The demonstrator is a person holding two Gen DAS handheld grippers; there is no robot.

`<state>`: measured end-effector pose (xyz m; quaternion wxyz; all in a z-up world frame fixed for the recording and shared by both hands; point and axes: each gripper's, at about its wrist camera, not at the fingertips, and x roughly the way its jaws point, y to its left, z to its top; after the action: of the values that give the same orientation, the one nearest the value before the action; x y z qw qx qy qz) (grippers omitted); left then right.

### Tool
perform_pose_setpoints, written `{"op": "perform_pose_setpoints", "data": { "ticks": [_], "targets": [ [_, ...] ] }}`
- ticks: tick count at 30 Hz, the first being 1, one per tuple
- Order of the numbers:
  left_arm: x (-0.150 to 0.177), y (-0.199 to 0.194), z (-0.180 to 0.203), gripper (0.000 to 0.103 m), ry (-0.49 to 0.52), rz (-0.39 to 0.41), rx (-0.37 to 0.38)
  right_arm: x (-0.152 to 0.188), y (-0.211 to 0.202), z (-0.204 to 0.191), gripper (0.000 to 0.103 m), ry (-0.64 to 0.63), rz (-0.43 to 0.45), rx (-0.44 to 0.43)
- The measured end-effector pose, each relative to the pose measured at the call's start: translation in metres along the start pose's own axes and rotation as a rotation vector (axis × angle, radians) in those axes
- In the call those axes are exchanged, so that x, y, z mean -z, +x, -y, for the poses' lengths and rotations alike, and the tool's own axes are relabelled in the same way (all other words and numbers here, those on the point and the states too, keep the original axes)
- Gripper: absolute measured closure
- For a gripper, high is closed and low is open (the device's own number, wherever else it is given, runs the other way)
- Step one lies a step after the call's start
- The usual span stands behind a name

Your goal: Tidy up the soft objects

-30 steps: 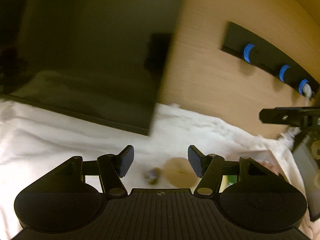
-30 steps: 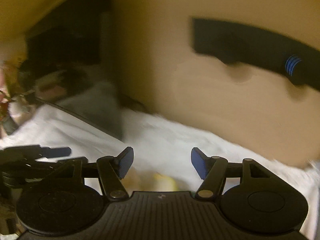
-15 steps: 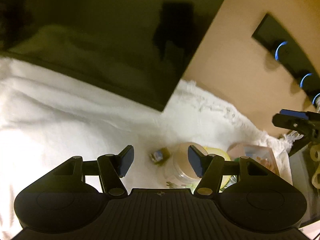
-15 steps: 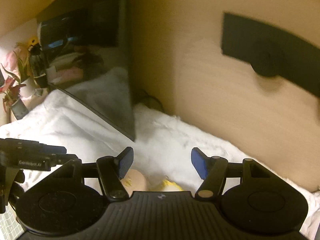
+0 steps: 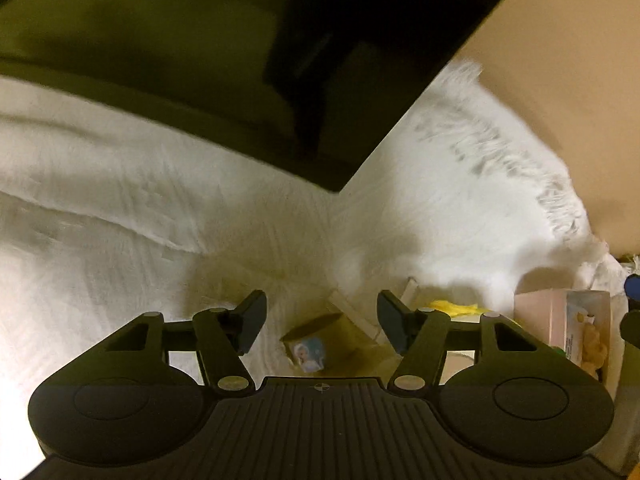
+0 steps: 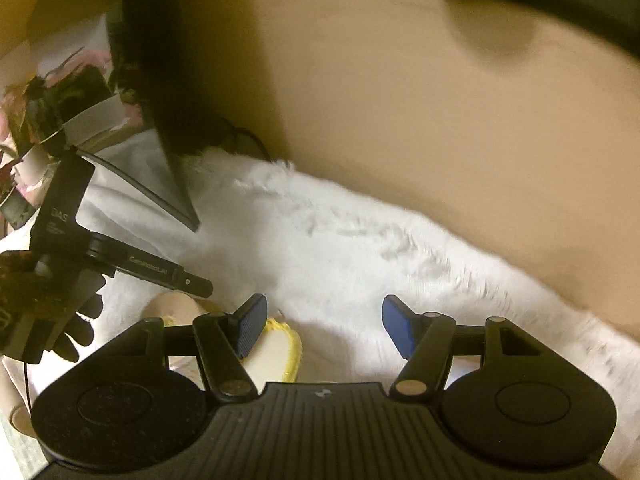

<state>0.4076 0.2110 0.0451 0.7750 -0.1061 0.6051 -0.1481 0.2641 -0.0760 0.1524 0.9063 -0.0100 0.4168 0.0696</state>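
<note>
Soft objects lie in a cluster on the white fleece blanket point(image 5: 120, 184), in front of the dark monitor point(image 5: 200, 40), which I take as landmark. Nearest its lower corner: a small picture cube point(image 5: 310, 351), slightly blurred, resting on a translucent wrapper. Right of the cube, further from the monitor: a yellow-edged plush piece point(image 6: 276, 350), then a pink printed box point(image 5: 568, 320).

Left gripper point(image 5: 320, 322): jaws apart, nothing between the pads; the cube sits below the gap, not touched. Right gripper point(image 6: 322, 326): jaws apart, empty; its left pad is just beside the yellow-edged plush piece, contact not confirmed.

Risks, my judgement:
- Both grippers crowd the same cluster; the left tool's arm and gloved hand point(image 6: 80, 320) already fill the right view's left side. A collision is likely if both close in together.
- Closing on the cube could catch the wrapper or pinch blanket pile, dragging neighbours.
- Plush may squash and slip from a shallow pinch.
- Monitor edge is near; a sweeping lift could knock it.
- Dim light and motion blur make aim uncertain.
</note>
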Motion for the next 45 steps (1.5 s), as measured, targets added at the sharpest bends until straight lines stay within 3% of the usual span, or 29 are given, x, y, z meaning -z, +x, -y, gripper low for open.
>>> {"op": "perform_pose_setpoints", "data": {
  "ticks": [5, 7, 8, 9, 10, 13, 17, 21, 23, 27, 31, 38, 40, 42, 45],
  "targets": [
    [-0.001, 0.024, 0.001, 0.038, -0.012, -0.04, 0.011, 0.0, 0.023, 0.004, 0.039, 0.008, -0.036, 0.013],
    [0.003, 0.028, 0.002, 0.044, -0.005, -0.04, 0.034, 0.001, 0.028, 0.003, 0.039, 0.009, -0.047, 0.009],
    [0.002, 0.028, 0.004, 0.05, 0.002, -0.026, 0.039, 0.003, 0.03, 0.002, 0.039, 0.008, -0.051, 0.003],
    [0.003, 0.028, 0.001, 0.063, -0.002, -0.022, 0.061, 0.003, 0.034, 0.001, 0.039, 0.008, -0.056, -0.005],
    [0.006, 0.029, -0.005, 0.09, -0.022, -0.029, 0.1, 0.004, 0.036, 0.0, 0.039, 0.008, -0.061, -0.012],
    [0.018, 0.021, -0.026, 0.091, -0.06, 0.015, 0.162, 0.008, 0.039, -0.004, 0.039, 0.008, -0.082, -0.027],
    [0.039, -0.014, -0.053, 0.091, -0.101, 0.155, 0.264, 0.01, 0.044, -0.013, 0.039, -0.007, -0.106, -0.022],
    [0.053, -0.05, -0.071, 0.092, -0.116, 0.262, 0.274, 0.002, 0.055, -0.028, 0.039, -0.016, -0.13, -0.012],
    [0.061, -0.061, -0.069, 0.092, -0.051, 0.288, 0.251, -0.004, 0.06, -0.037, 0.039, -0.021, -0.14, -0.025],
    [0.07, -0.061, -0.046, 0.088, 0.205, 0.252, 0.227, -0.011, 0.066, -0.056, 0.039, -0.048, -0.152, -0.033],
    [0.084, -0.059, -0.027, 0.086, 0.462, 0.252, 0.111, -0.007, 0.055, -0.063, 0.039, -0.064, -0.142, -0.048],
    [0.082, -0.036, -0.024, 0.085, 0.449, 0.205, 0.063, -0.016, 0.067, -0.066, 0.039, -0.035, -0.098, -0.009],
    [0.086, -0.031, -0.018, 0.085, 0.462, 0.206, 0.05, -0.022, 0.083, -0.071, 0.045, -0.052, -0.102, 0.019],
    [0.093, -0.03, -0.017, 0.084, 0.492, 0.202, 0.043, -0.025, 0.1, -0.076, 0.062, -0.062, -0.141, 0.012],
    [0.104, -0.025, -0.013, 0.085, 0.505, 0.194, 0.018, -0.022, 0.117, -0.081, 0.066, -0.055, -0.193, -0.032]
  ]
}}
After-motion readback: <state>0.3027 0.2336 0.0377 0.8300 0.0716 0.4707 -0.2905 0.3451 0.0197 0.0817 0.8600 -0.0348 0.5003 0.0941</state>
